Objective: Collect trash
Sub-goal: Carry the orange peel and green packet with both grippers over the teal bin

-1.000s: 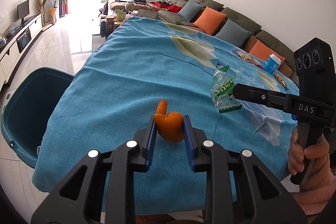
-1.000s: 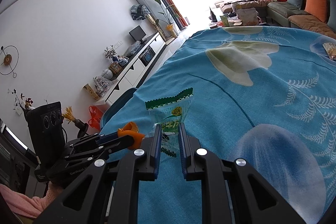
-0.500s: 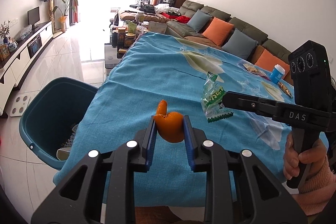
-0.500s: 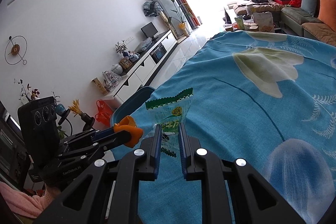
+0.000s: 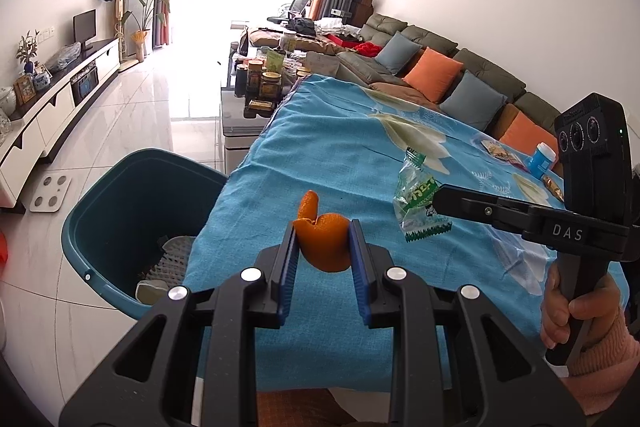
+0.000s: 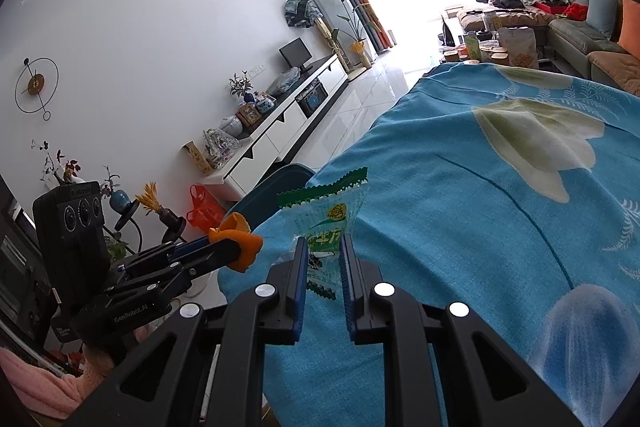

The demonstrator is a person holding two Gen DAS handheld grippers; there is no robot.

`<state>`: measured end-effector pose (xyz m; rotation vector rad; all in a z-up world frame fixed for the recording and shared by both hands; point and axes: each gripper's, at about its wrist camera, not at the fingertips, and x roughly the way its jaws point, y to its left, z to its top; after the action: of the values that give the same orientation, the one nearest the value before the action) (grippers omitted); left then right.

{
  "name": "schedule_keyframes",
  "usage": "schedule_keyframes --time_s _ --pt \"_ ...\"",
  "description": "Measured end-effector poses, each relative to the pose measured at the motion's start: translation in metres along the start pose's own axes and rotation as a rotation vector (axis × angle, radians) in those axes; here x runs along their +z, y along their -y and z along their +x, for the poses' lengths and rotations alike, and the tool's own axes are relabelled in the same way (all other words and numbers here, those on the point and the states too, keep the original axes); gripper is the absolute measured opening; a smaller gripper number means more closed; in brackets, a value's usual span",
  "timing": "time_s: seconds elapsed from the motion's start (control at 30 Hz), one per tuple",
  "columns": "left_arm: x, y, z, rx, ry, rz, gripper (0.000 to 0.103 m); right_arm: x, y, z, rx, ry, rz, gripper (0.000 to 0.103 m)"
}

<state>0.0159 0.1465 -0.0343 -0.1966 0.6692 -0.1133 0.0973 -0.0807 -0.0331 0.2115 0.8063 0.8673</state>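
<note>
From the left wrist, the left gripper (image 5: 323, 249) pinches an orange peel (image 5: 325, 242) between its fingers, and the teal bin (image 5: 120, 223) has slid closer into view beside the blue-clothed surface (image 5: 340, 155), so the drop looks near. A blue cup (image 5: 541, 158) and wrappers remain far off.

From the right wrist, the right gripper (image 6: 324, 263) pinches a green snack wrapper (image 6: 326, 217) above the surface edge; the left gripper and peel sit between it and the bin.
</note>
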Motion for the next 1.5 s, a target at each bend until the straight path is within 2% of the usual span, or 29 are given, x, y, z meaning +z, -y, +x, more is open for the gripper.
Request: schedule_keyframes --time_s 0.8,1.5 --pt "0.003 -0.03 -0.016 0.066 0.035 -0.057 0.025 0.01 -0.019 0.023 0.036 -0.026 -0.045 0.015" --pt "0.006 -0.06 -0.021 0.142 0.054 -0.1 0.025 0.025 -0.044 0.064 0.089 -0.086 -0.088 0.015"
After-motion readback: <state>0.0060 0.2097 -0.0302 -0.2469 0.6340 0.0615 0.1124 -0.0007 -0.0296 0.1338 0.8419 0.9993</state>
